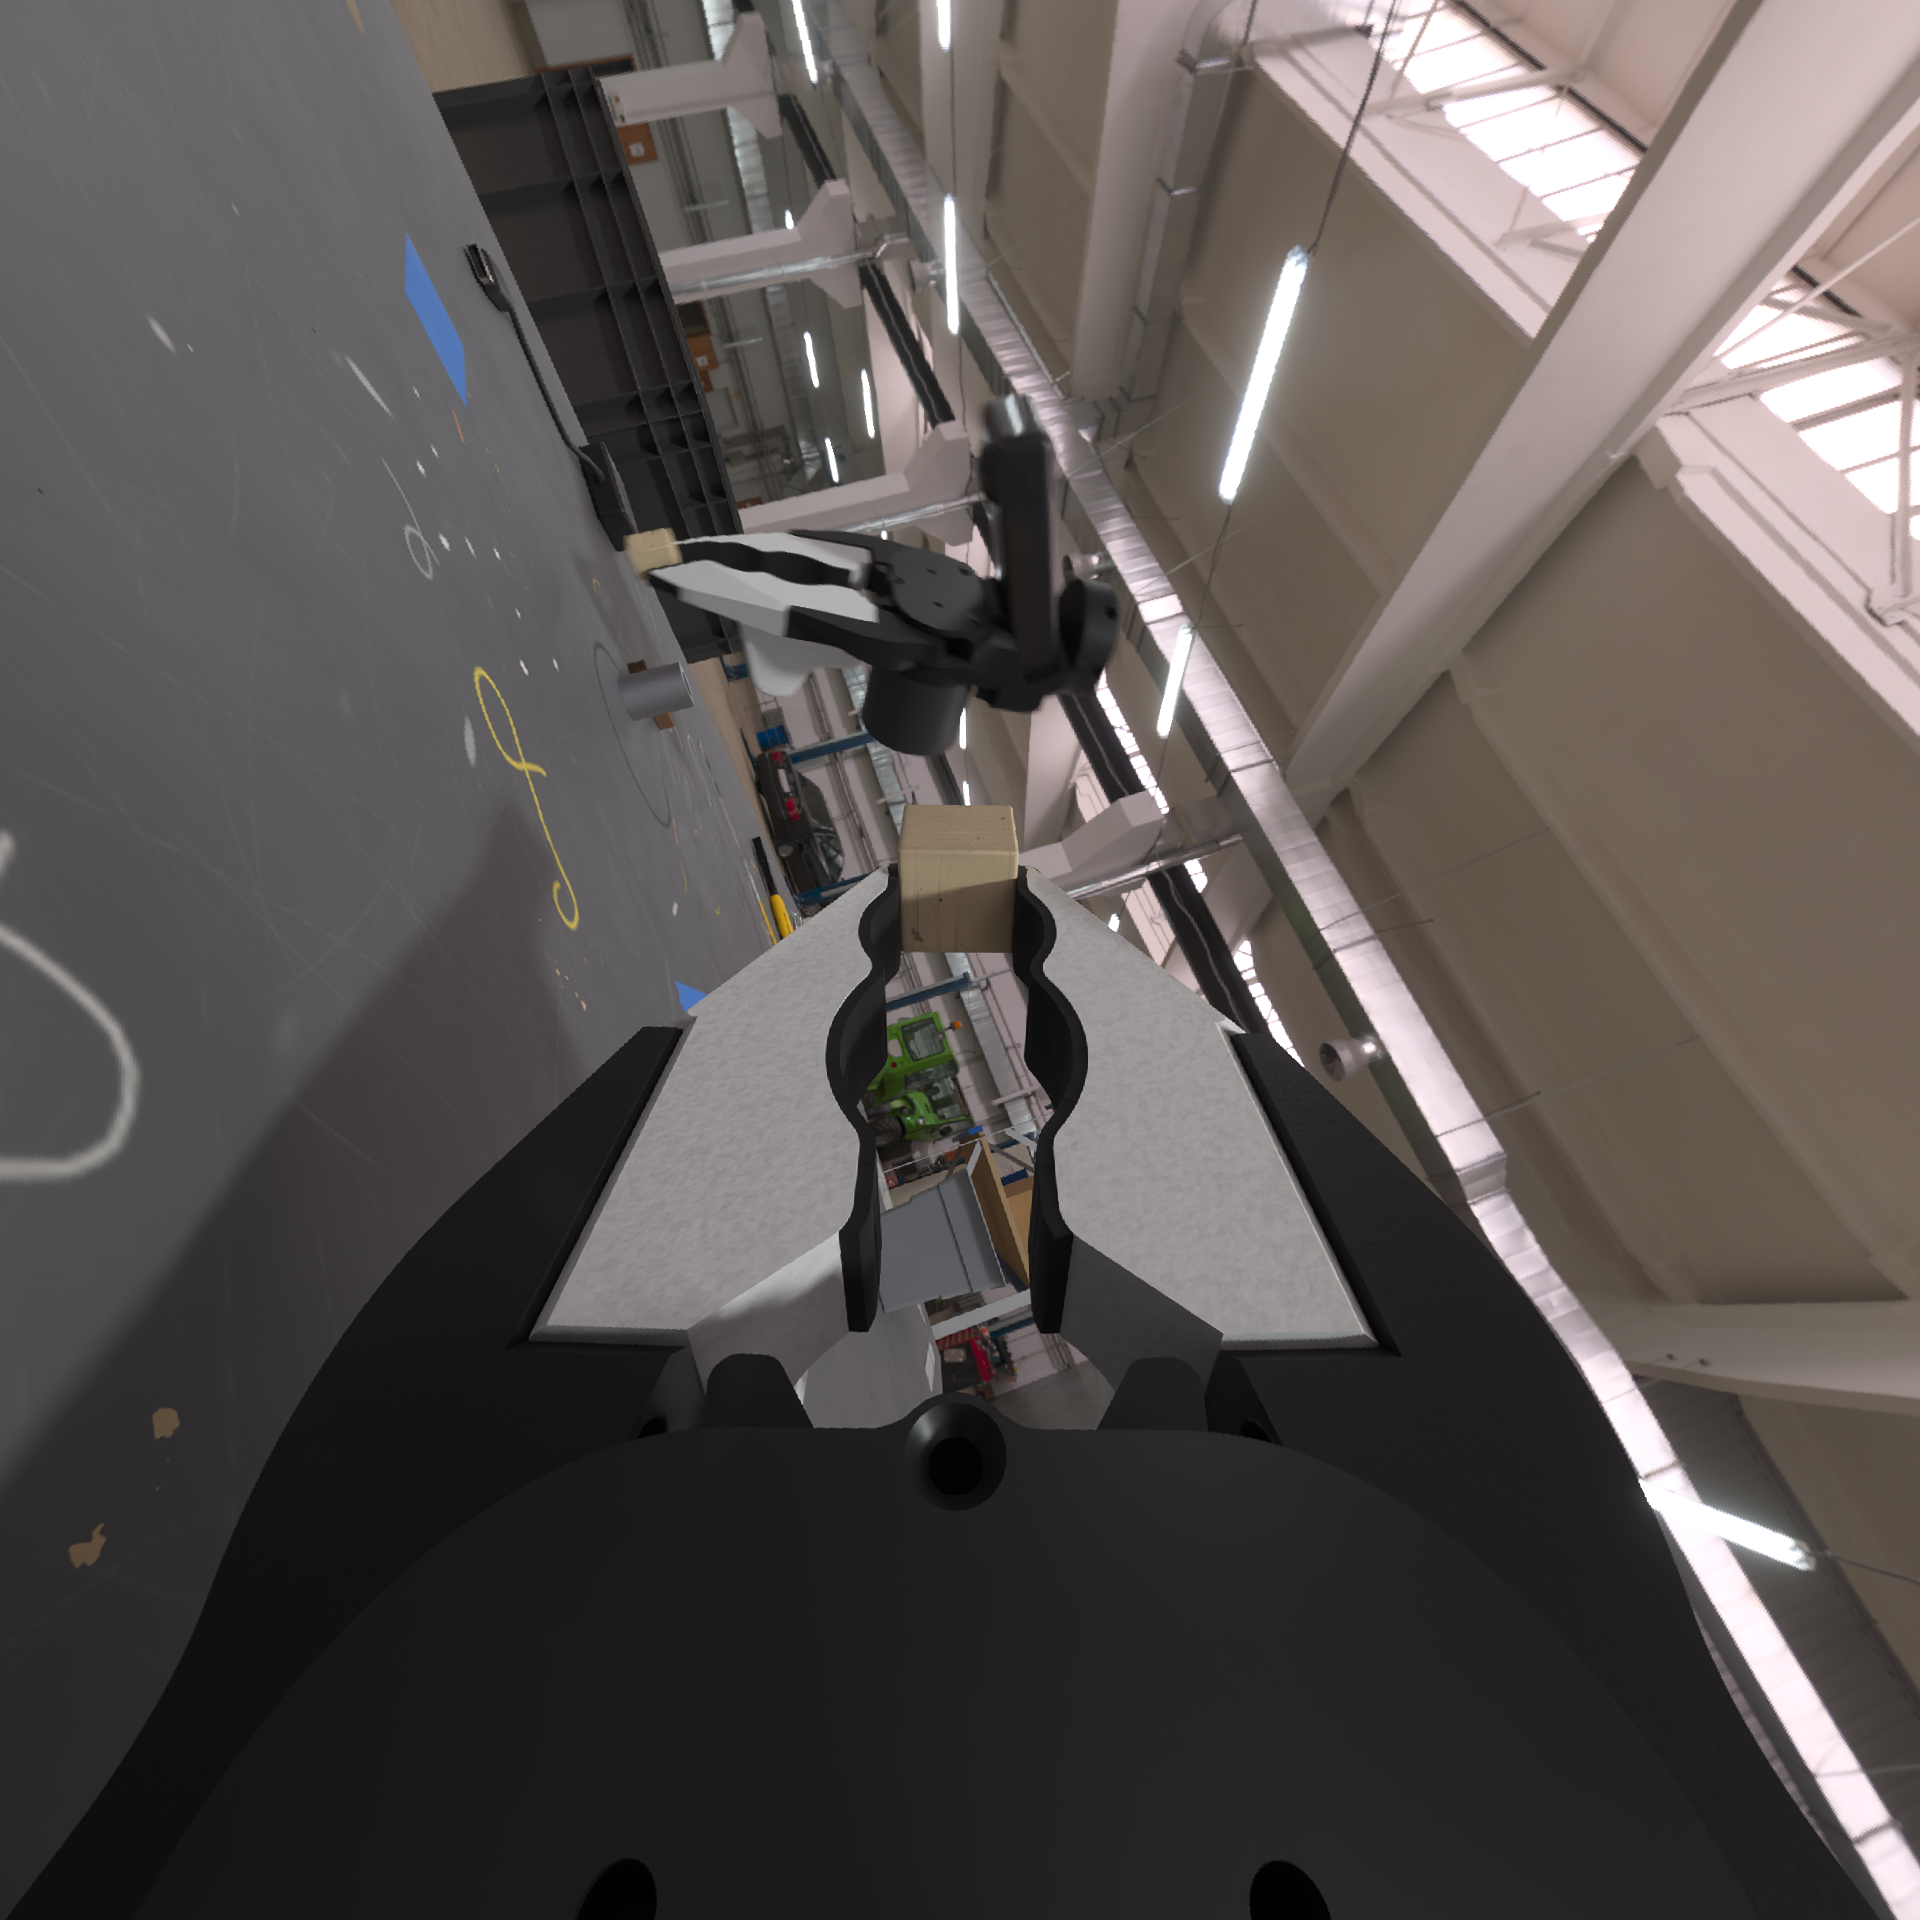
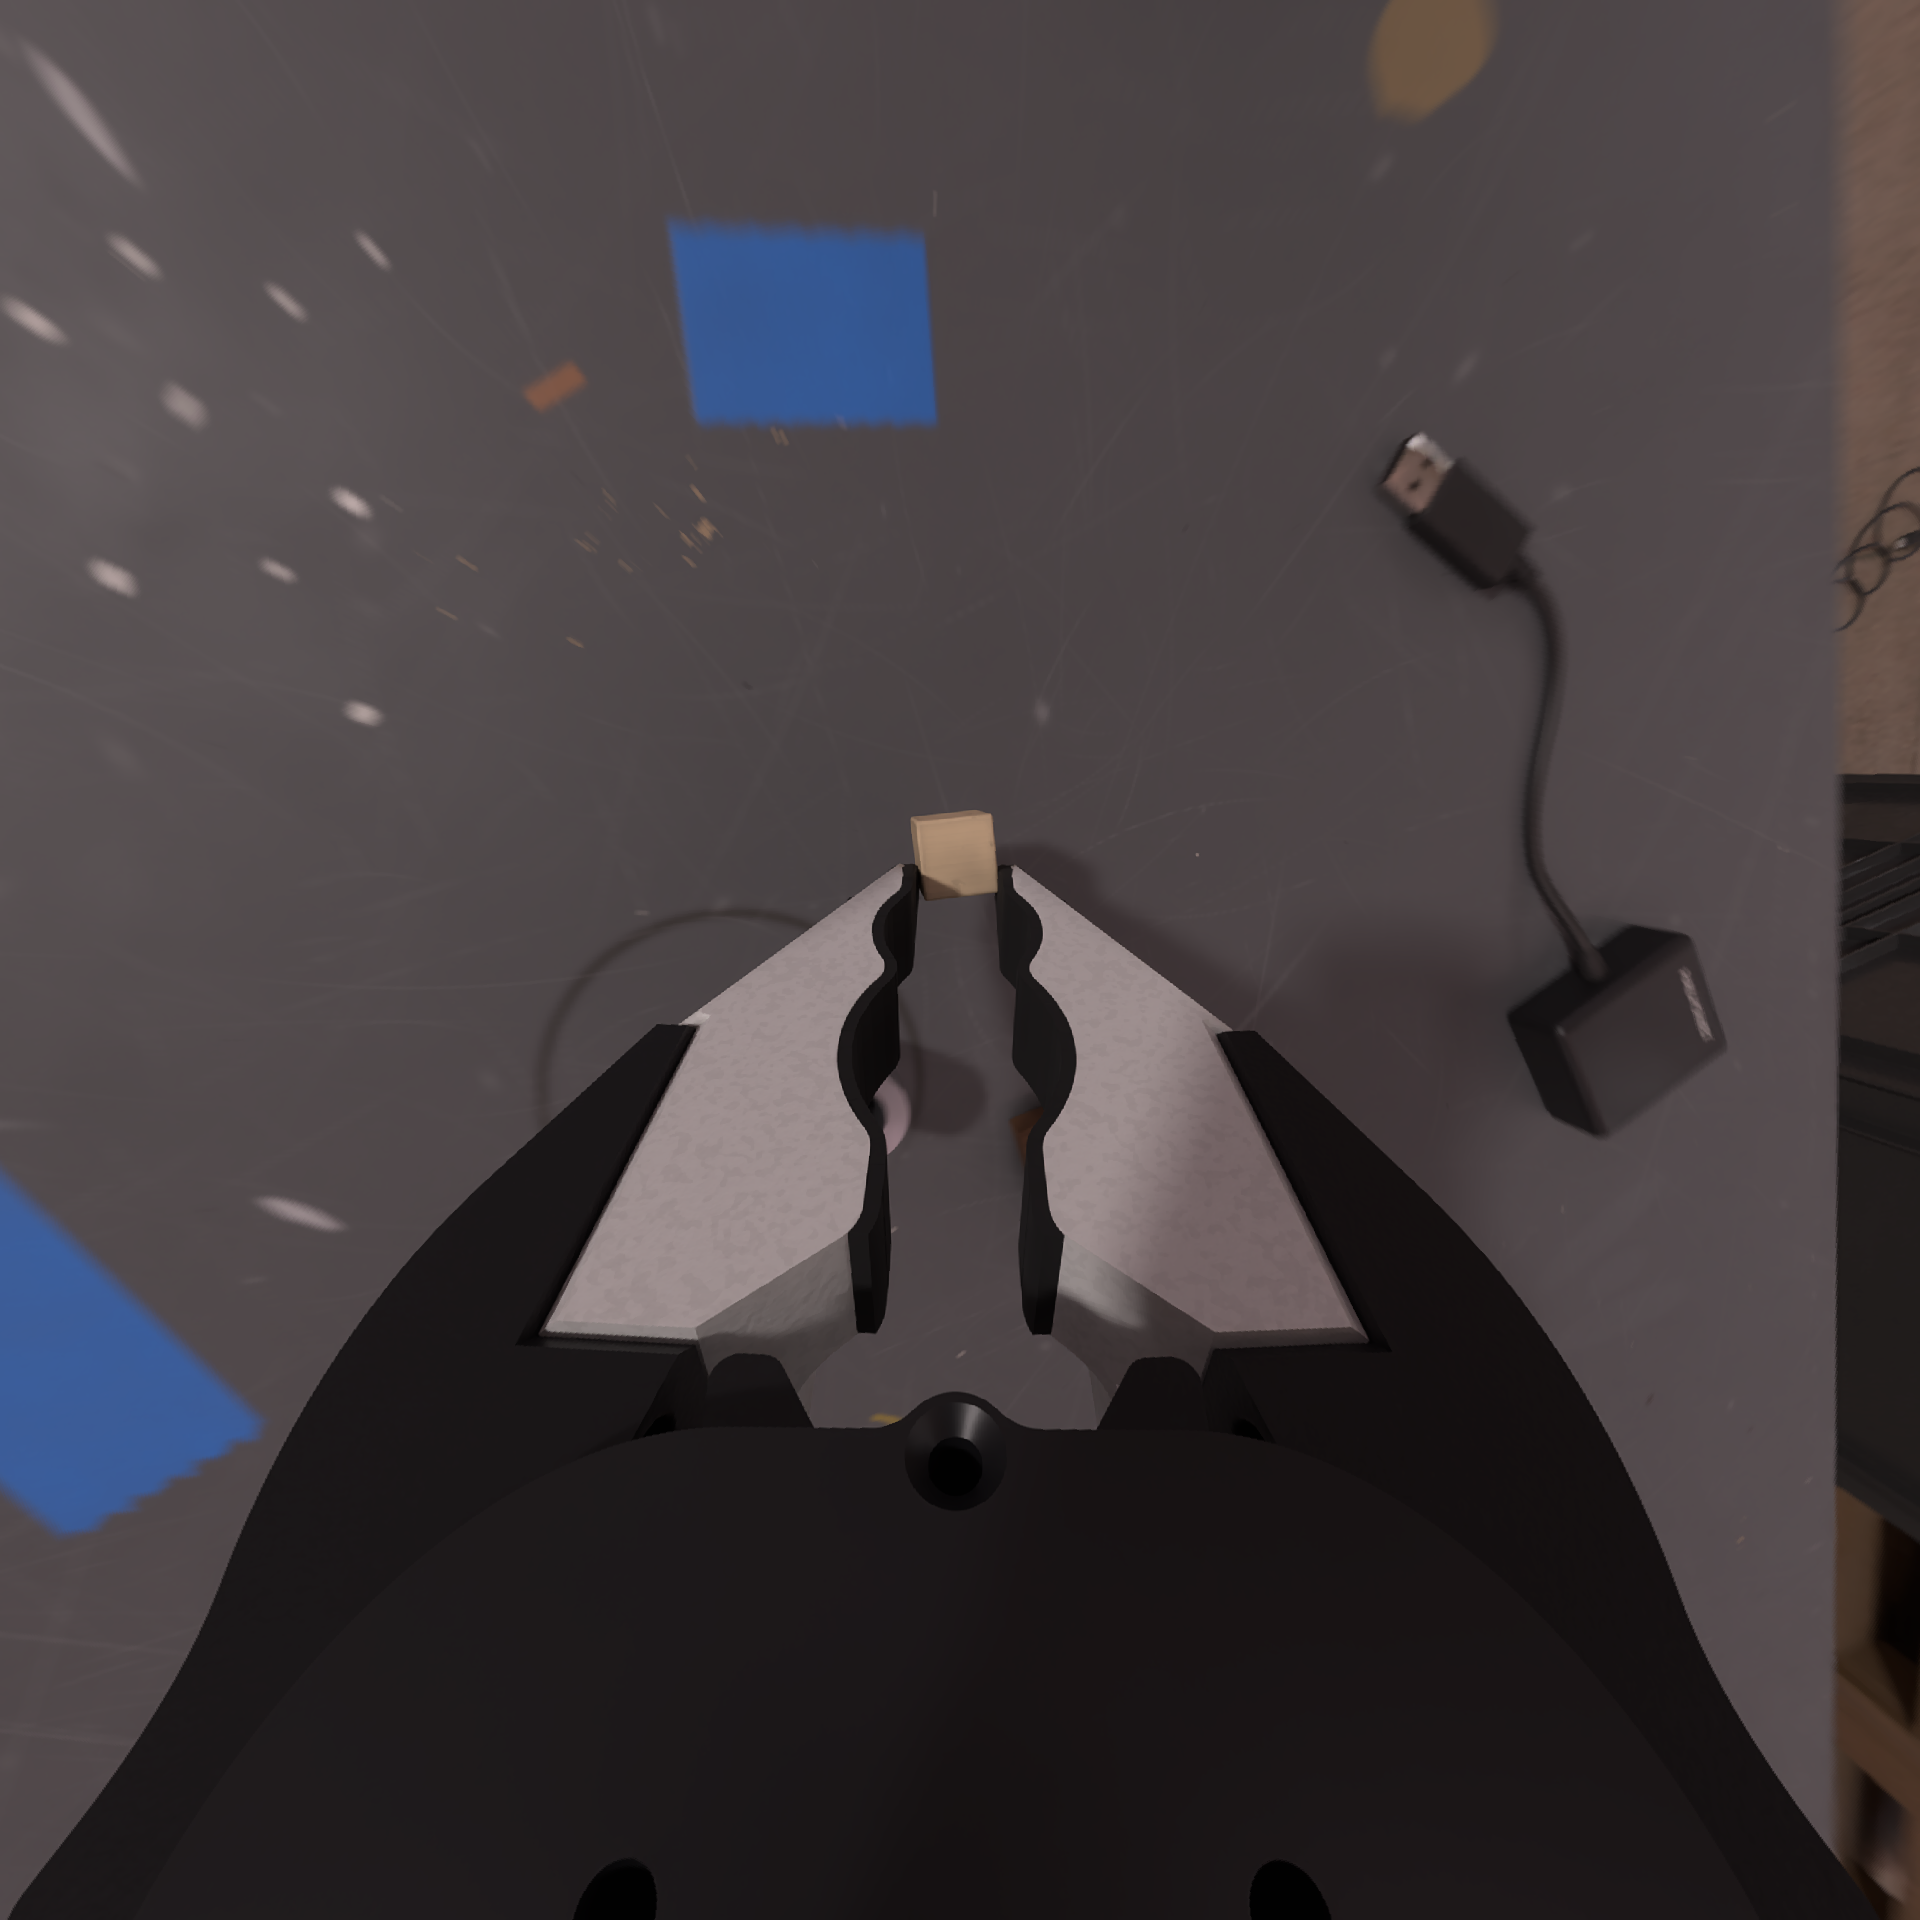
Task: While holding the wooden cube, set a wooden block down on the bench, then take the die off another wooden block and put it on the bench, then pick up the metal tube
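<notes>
My left gripper is shut on a pale wooden cube and holds it in the air, away from the dark grey bench. My right gripper is shut on a smaller wooden block, pointing down at the bench. The left wrist view shows that gripper with the block at or just off the bench surface; I cannot tell if it touches. A grey metal tube stands on the bench just beside it. I cannot make out the die.
A black USB cable with a plug and a small black box lies on the bench to the right of my right gripper. The bench's edge runs down the right side. Blue patches and paint marks are flat on the surface.
</notes>
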{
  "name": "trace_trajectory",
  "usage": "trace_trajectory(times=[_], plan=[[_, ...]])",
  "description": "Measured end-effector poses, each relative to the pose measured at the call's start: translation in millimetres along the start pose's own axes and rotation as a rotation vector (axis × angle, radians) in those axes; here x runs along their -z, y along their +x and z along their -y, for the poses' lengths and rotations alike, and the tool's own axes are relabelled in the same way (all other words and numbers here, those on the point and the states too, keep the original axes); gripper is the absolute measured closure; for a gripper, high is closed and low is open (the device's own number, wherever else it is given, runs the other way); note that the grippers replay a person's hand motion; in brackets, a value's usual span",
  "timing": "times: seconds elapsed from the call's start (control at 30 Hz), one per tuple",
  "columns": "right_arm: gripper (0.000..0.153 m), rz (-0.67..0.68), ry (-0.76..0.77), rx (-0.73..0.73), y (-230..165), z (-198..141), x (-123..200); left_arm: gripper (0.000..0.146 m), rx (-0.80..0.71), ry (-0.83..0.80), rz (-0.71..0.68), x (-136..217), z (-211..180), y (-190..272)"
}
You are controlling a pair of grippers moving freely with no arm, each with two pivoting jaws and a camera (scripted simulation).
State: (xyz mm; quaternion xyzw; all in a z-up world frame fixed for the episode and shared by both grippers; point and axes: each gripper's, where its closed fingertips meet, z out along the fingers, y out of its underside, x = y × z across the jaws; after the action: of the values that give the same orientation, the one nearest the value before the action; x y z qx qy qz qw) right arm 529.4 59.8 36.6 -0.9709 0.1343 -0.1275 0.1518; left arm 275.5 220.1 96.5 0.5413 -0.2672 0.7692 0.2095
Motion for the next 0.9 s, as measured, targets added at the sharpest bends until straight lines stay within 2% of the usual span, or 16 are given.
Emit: trace_trajectory(times=[0.1,0.17,0.2,0.27,0.37,0.43,0.5,0.53,0.57,0.63,0.7,0.77,0.83,0.9], plan=[[0.138,0.008,0.202,-0.097,-23.1,19.8,54.0,0.126,0.004,0.004,-0.006,0.8,1.1,0.5],[0.138,0.057,0.314,-0.125,-59.0,22.2,84.7,0.126,0.005,0.008,-0.004,1.0,1.9,0.2],[0.138,0.075,0.319,-0.116,-80.4,15.7,90.1,0.126,0.005,0.007,-0.003,0.8,1.7,-0.1],[0.138,0.096,0.256,-0.071,-126.1,-6.3,82.6,0.126,0.001,0.0,0.0,-0.1,0.6,-0.3],[0.138,0.139,0.174,-0.039,-183.0,-37.8,55.0,0.126,-0.003,-0.005,0.0,-0.8,-1.1,-0.1],[0.138,0.095,0.112,-0.012,-197.6,-52.7,39.6,0.126,-0.006,-0.005,0.002,-0.9,-2.0,0.1],[0.136,0.096,0.125,-0.032,-203.2,-53.7,37.9,0.126,-0.01,-0.008,0.006,-1.3,-3.8,0.1],[0.12,0.095,0.112,-0.027,-201.5,-53.9,40.1,0.126,-0.012,-0.011,0.008,-1.7,-5.0,0.1],[0.111,0.087,0.105,-0.011,-197.2,-52.9,44.9,0.126,-0.015,-0.014,0.01,-2.2,-6.2,0.0],[0.1,0.083,0.131,-0.004,-180.0,-43.6,63.8,0.126,-0.02,-0.019,0.015,-2.8,-7.9,-0.1],[0.099,0.066,0.185,-0.023,-148.1,-30.2,88.3,0.126,-0.024,-0.018,0.019,-2.9,-8.2,-0.3],[0.102,-0.003,0.189,-0.044,-99.7,-26.4,103.0,0.126,-0.022,-0.016,0.021,-2.9,-7.9,-0.7],[0.105,-0.101,0.068,-0.058,-44.2,-40.7,98.5,0.126,-0.021,-0.018,0.023,-3.1,-8.0,-1.1],[0.109,-0.161,-0.1,-0.045,1.3,-63.6,80.4,0.126,-0.021,-0.02,0.022,-3.3,-8.1,-1.0]])
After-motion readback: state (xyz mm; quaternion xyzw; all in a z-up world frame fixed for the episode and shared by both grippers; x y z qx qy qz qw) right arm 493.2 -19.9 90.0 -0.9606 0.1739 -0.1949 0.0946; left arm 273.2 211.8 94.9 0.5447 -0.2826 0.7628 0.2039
